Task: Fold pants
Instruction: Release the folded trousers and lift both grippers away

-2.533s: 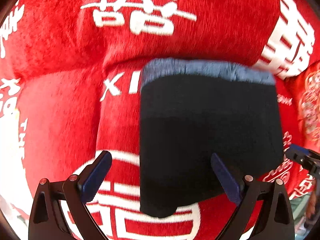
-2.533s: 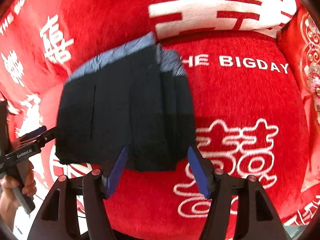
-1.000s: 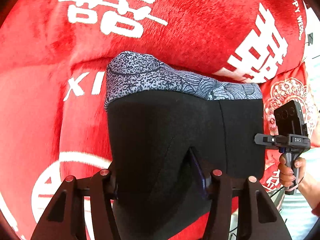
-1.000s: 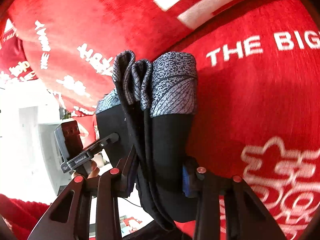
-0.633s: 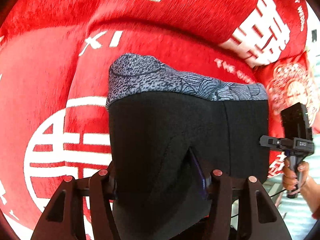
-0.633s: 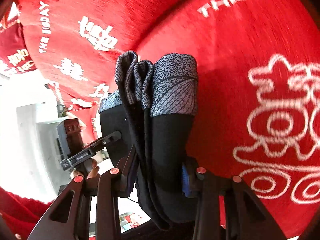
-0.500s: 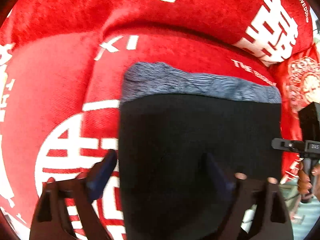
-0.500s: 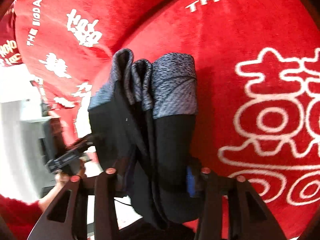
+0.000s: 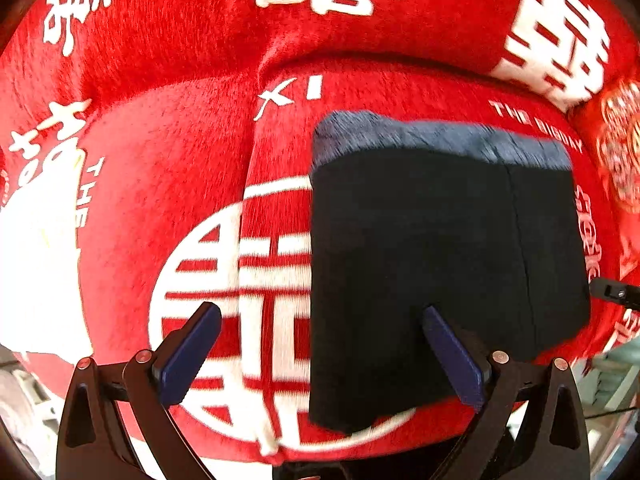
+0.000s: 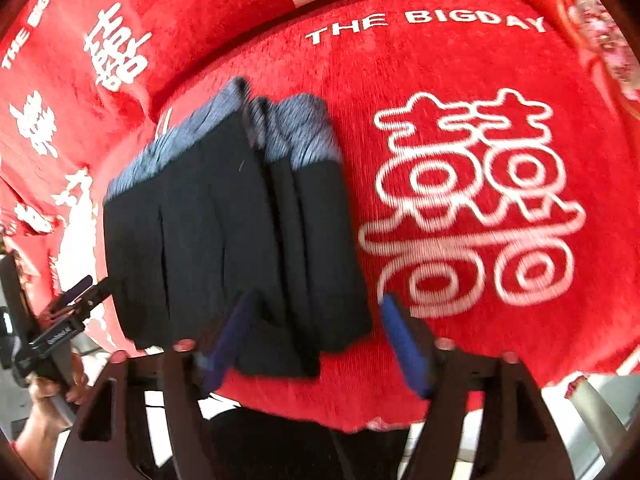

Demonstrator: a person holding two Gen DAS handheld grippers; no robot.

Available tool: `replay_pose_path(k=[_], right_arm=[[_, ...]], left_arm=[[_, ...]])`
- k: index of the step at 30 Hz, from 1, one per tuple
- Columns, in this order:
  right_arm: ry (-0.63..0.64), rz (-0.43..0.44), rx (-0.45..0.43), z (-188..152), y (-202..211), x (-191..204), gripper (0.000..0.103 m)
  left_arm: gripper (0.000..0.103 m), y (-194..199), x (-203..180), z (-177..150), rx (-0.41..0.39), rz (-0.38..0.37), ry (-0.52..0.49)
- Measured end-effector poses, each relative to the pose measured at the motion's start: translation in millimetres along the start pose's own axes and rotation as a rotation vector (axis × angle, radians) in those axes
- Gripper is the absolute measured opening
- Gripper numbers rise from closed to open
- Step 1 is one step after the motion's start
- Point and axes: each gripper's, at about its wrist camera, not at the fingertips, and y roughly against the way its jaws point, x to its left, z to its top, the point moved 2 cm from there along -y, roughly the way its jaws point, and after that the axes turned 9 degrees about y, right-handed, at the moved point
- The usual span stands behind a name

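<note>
The folded black pants (image 9: 440, 240) with a blue-grey patterned waistband (image 9: 440, 136) lie flat on the red seat cushion (image 9: 160, 200). My left gripper (image 9: 320, 314) hovers over their near left edge. Its jaws are opening, one pad over the cloth and the other over the cushion, and neither presses. In the right wrist view the pants (image 10: 240, 220) show stacked layers. My right gripper (image 10: 316, 302) has its jaws opening around the near right corner without pinching it. The left gripper (image 10: 68, 300) shows at the far left, held by a hand (image 10: 52, 392).
The red sofa backrest (image 9: 320, 32) with white characters rises behind the seat. A red patterned pillow (image 10: 600, 20) sits at the right end. The seat's front edge (image 10: 320, 420) runs just below the grippers, with floor beyond it.
Both grippers were shut on the lifted folded pants. Now both have let go and the jaws stand apart. The pants rest on the seat, and the grippers have drawn back.
</note>
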Motion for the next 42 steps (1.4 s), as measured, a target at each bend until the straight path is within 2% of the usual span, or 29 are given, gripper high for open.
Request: replay_pose_path(k=[2, 3, 5, 6, 10, 13, 18, 21, 27, 31, 35, 38, 42], right_arm=[[0.018, -0.031, -0.015, -12, 9, 15, 0.082], [0.023, -0.039, -0.020, -16, 12, 20, 0.086], [0.029, -0.039, -0.040, -23, 21, 38, 0.100], [0.032, -0.041, -0.056, -25, 26, 46, 0.103], [0.075, -0.118, -0.101, -29, 47, 78, 0.103], [0.072, -0.186, -0.073, -39, 60, 84, 0.103], [0.032, -0.189, -0.063, -50, 79, 95, 0.103], [0.028, -0.206, -0.045, -53, 84, 99, 0.103], [0.053, -0.224, -0.049, -55, 99, 98, 0.103], [0.082, -0.222, -0.056, -60, 117, 95, 0.103], [0.101, -0.225, -0.043, -63, 120, 90, 0.103], [0.093, -0.197, -0.034, -64, 119, 88, 0.103], [0.124, -0.212, -0.040, -61, 123, 91, 0.103]], left_arm=[[0.101, 10, -3, -10, 0.017, -0.004, -0.011], [0.101, 16, -4, -16, 0.030, -0.020, -0.005], [0.101, 27, -6, -23, 0.036, -0.023, 0.001], [0.101, 34, -8, -27, 0.035, -0.016, -0.002], [0.101, 64, -17, -37, -0.009, 0.068, -0.040], [0.101, 79, -20, -43, -0.030, 0.097, -0.072], [0.101, 102, -17, -49, -0.012, 0.086, -0.066], [0.101, 116, -19, -53, -0.053, 0.126, -0.085], [0.101, 131, -28, -59, -0.079, 0.179, -0.084], [0.101, 140, -37, -68, -0.057, 0.149, -0.045], [0.101, 145, -48, -71, -0.062, 0.187, -0.039], [0.101, 153, -52, -68, -0.084, 0.186, -0.027], [0.101, 157, -55, -68, -0.080, 0.186, -0.024]])
